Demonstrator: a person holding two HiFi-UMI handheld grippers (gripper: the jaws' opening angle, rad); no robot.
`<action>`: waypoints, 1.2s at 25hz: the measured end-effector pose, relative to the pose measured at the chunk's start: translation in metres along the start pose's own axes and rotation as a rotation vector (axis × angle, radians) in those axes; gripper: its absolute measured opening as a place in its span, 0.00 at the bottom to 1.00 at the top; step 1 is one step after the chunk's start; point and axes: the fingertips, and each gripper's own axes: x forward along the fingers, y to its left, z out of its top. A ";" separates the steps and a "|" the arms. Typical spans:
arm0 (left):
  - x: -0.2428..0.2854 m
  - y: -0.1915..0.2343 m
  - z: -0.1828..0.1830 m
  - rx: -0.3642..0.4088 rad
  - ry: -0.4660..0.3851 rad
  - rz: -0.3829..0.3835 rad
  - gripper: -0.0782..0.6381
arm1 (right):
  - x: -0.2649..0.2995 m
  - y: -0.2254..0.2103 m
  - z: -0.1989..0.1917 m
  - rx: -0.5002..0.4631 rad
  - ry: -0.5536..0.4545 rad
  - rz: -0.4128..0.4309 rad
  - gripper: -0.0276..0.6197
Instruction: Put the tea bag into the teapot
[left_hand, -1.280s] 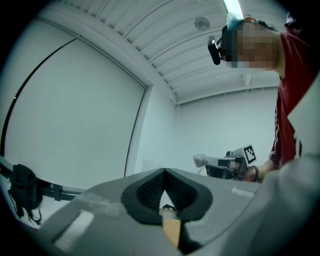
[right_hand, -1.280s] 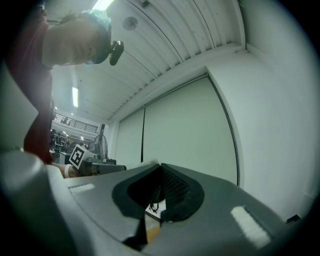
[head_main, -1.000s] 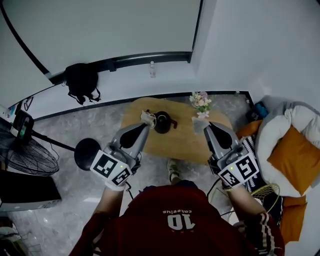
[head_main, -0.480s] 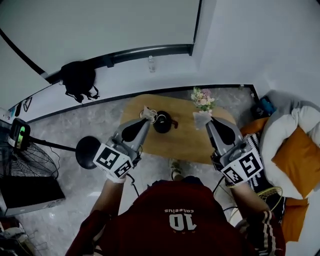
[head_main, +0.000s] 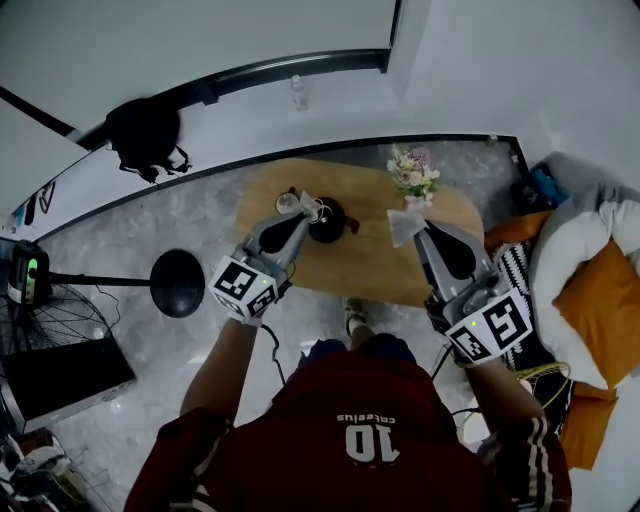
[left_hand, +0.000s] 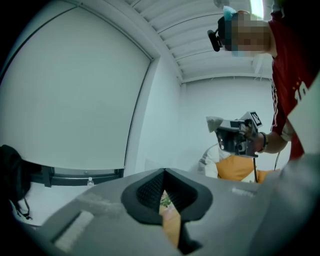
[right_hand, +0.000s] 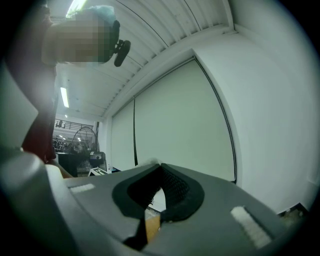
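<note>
Head view showed the left gripper (head_main: 297, 212) with fingers pinched on a small pale paper tea bag (head_main: 288, 203), just beside the squat black teapot (head_main: 327, 221) on the oval wooden counter (head_main: 370, 272). Left gripper view had those fingers meeting tip to tip. In its own view, the right gripper (right_hand: 159, 167) was closed on a white paper scrap (right_hand: 151, 161). Light, limp and tearable, the bag probably wanted holding by its top edge.

A living room: low wooden table (head_main: 370, 268), cushions (head_main: 600, 300), floor fan (head_main: 55, 325).

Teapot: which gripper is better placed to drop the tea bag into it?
Left. The left gripper is shut on what looks like the tea bag, right beside the black teapot. The right gripper holds a pale piece farther off, near the flowers.
</note>
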 end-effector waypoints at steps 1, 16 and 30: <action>0.005 0.004 -0.009 0.001 0.004 -0.003 0.11 | 0.002 -0.001 -0.005 0.004 0.007 -0.002 0.04; 0.064 0.068 -0.152 -0.079 0.172 0.023 0.11 | 0.011 -0.023 -0.054 0.065 0.109 -0.049 0.04; 0.089 0.085 -0.228 -0.072 0.351 0.044 0.39 | 0.012 -0.031 -0.064 0.082 0.152 -0.055 0.04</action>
